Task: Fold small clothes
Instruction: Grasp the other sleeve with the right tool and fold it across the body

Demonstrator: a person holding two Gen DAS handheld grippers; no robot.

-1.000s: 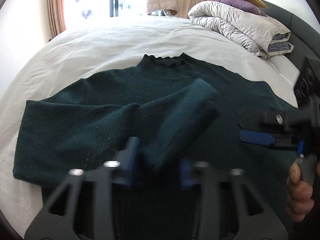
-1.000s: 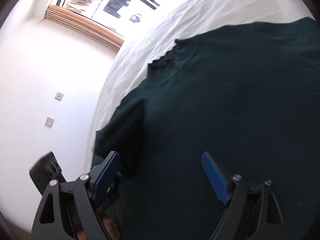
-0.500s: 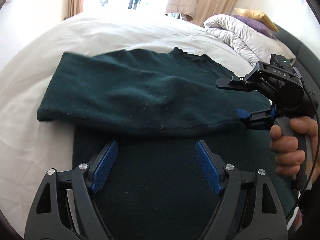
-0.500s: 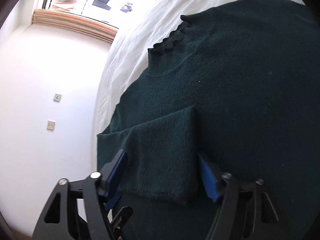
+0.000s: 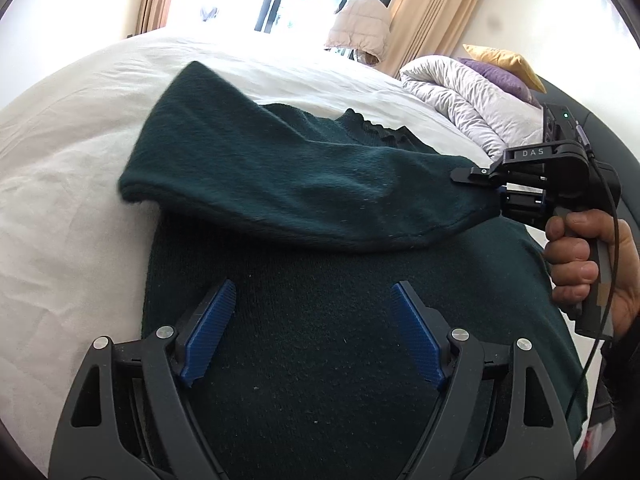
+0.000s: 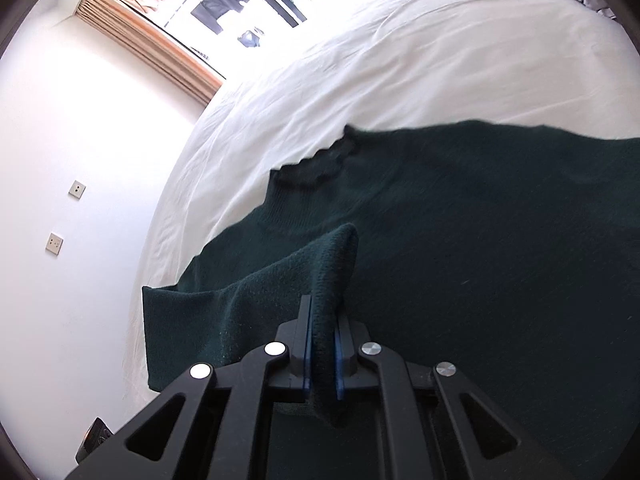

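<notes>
The dark green sweater [image 5: 320,352] lies flat on the bed [image 5: 72,208], front side up, its frilled collar [image 6: 316,168] well ahead of both pairs of fingers. One sleeve [image 5: 280,184] is lifted across the chest, and its cuff end is bunched between the fingers of the right gripper [image 6: 322,344], whose jaws are closing onto the knit; the blue pads already press the fabric from both sides. The left gripper [image 5: 310,332] hangs over the lower body of the sweater with its fingers spread wide and nothing between them.

The likely trouble, as I judge it: the grip takes only a thick wad at the cuff, so a quick pull could let the soft knit slide out and the sleeve would drop askew. Pulling too far across could also drag the shoulder and shift the whole garment on the smooth sheet, since nothing pins the body down. The sleeve sags in the middle, so it may land with a crease instead of flat.

The bed is covered with a white, lightly wrinkled sheet. Beyond the fingers, at the far right, a folded grey duvet [image 5: 468,96] carries purple and yellow pillows. A bright window with beige curtains [image 5: 432,8] fills the far wall; two wall sockets [image 6: 64,216] show to the left of the right gripper.
</notes>
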